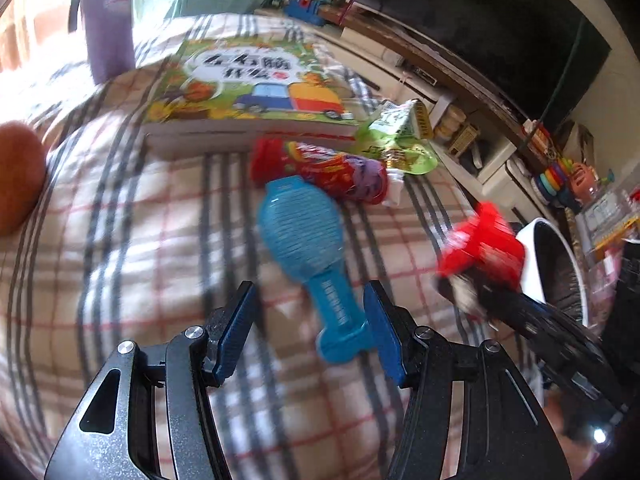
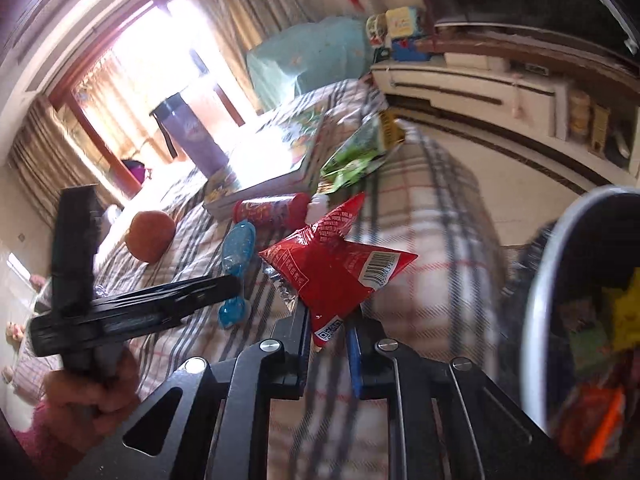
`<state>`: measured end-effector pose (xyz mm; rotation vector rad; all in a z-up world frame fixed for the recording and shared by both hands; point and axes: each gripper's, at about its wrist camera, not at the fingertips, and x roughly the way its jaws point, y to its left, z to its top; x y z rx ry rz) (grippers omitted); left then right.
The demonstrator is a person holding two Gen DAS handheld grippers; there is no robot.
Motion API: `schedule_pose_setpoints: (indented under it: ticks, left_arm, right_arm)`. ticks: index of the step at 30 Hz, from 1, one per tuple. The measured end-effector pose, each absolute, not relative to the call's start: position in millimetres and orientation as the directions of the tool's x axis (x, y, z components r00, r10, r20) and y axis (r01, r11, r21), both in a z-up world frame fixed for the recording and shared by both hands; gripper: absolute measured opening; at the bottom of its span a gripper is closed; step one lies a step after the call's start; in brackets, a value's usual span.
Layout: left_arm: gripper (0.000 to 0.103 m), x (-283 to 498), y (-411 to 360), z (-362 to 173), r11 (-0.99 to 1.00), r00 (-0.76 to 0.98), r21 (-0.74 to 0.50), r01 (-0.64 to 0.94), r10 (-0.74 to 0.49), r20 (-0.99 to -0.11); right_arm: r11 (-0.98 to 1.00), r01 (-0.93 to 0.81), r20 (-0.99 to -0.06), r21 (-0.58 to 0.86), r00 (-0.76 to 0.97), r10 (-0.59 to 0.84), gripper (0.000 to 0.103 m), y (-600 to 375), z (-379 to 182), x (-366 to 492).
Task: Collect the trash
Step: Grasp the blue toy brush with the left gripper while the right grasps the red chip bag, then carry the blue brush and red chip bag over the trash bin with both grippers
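A plaid-covered surface (image 1: 120,240) is strewn with snack packaging, and two hand-held grippers work over it. Positions are given relative to the blue plastic paddle-shaped toy (image 1: 304,248) lying in the middle of the plaid.

Nearest, the left gripper (image 1: 310,320) hovers over the toy's handle. Its fingers (image 1: 236,320) are released and half spread; the handle lies below the gap between them, not gripped.

To the right of the toy, at the edge of the plaid, the right gripper (image 2: 330,330) has its fingers clenched on the bottom corner of a red snack wrapper (image 2: 336,264). The wrapper stands up from the pinch, barcode and printed side showing. Just beyond it to the right is a round waste bin (image 2: 536,280) with a pale rim, with coloured scraps already inside.

Just behind the toy lies a red and purple snack tube (image 1: 328,168) on its side. Past that, to the right, is a crumpled green wrapper (image 1: 400,132), and behind both a picture book (image 1: 248,84). An orange fruit (image 1: 16,176) sits well to the left, and a purple bottle (image 1: 108,12) stands at the far edge.

To finish this step well, the red wrapper should be carried fully over the bin's opening before letting go. The corner grip looks thin, so a slow, steady move seems wise. The toy is probably not trash; the tube and green wrapper look like likelier next picks.
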<state>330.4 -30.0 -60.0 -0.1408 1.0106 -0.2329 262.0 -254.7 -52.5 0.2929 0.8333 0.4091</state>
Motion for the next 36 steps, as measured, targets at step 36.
schedule_pose_setpoints:
  ticks: [36]
  left_arm:
    - [0.024,171,-119,-27,0.946,0.583,-0.14,0.292,-0.292,-0.758]
  right_arm:
    - [0.927,-0.153,-0.614,0.343,0.71,0.345,0.015,-321,-28,130]
